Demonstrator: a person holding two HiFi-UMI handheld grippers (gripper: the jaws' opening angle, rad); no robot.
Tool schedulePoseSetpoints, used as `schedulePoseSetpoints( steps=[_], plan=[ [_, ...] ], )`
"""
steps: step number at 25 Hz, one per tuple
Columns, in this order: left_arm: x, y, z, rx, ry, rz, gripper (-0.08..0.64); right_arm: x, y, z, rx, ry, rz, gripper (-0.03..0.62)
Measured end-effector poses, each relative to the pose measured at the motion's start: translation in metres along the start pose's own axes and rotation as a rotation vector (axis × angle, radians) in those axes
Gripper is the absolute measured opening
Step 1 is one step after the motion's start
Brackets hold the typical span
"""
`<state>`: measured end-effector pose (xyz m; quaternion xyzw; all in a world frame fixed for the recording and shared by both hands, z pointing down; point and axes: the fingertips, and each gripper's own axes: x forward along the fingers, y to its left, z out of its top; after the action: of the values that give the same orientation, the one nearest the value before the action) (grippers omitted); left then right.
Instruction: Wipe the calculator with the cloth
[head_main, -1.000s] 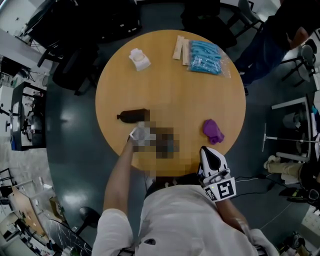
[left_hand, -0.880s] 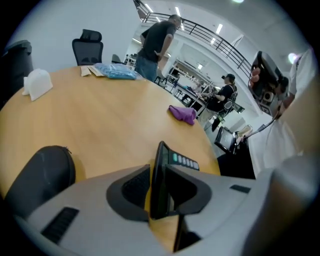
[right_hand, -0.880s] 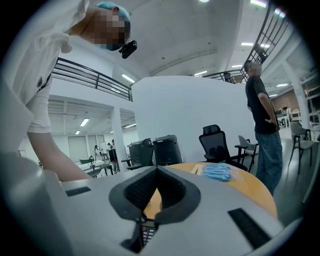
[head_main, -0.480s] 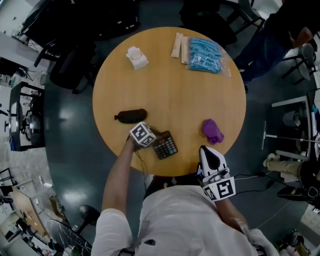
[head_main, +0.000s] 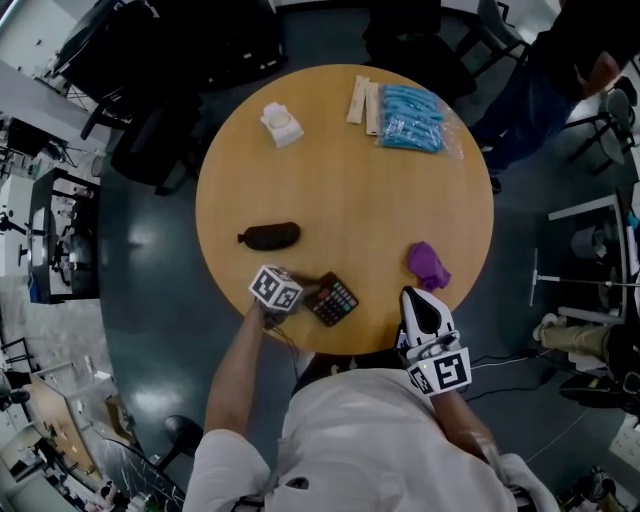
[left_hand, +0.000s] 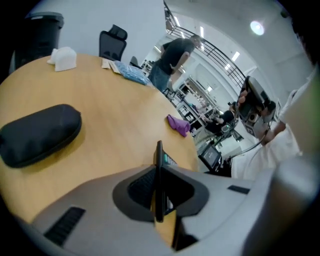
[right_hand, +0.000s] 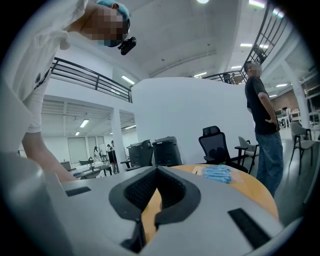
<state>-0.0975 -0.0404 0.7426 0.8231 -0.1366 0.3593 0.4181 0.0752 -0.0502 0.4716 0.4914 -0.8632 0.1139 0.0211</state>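
A black calculator (head_main: 334, 299) sits near the round table's front edge. My left gripper (head_main: 310, 291) is shut on its left end. In the left gripper view the calculator (left_hand: 159, 172) stands edge-on between the pads, tilted up off the wood, with my left gripper (left_hand: 159, 150) clamped on it. The purple cloth (head_main: 427, 265) lies crumpled at the front right of the table, and the purple cloth (left_hand: 178, 124) shows beyond the calculator. My right gripper (head_main: 418, 298) hovers at the table's edge just short of the cloth. In its own view my right gripper (right_hand: 156, 172) is shut with nothing in it.
A black pouch (head_main: 270, 236) lies left of the middle of the wooden table (head_main: 350, 190). At the far side are a white object (head_main: 281, 123), wooden sticks (head_main: 358, 98) and a blue packet (head_main: 410, 117). A person (head_main: 560, 70) stands beyond the table at the right, among office chairs.
My left gripper has shifted a little toward the table's near edge and rolled, with the calculator still in its jaws. The right gripper has stayed where it was.
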Motion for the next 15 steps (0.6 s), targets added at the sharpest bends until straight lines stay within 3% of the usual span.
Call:
schedulePoseSetpoints(
  steps=[4, 10, 12, 15],
  plan=[
    [-0.022, -0.005, -0.006, -0.174, -0.149, 0.049, 0.043, -0.003, -0.007, 0.005, -0.013, -0.020, -0.015, 0.015],
    [-0.069, -0.010, -0.010, -0.460, -0.492, 0.178, 0.043, -0.011, -0.017, 0.008, -0.029, -0.040, -0.054, 0.015],
    [-0.088, -0.022, 0.001, -0.506, -0.606, 0.218, 0.043, -0.013, -0.025, 0.007, -0.040, -0.038, -0.081, 0.015],
    [-0.108, -0.042, 0.022, -0.514, -0.729, 0.258, 0.043, -0.016, -0.049, -0.003, -0.064, 0.015, -0.143, 0.015]
  ],
)
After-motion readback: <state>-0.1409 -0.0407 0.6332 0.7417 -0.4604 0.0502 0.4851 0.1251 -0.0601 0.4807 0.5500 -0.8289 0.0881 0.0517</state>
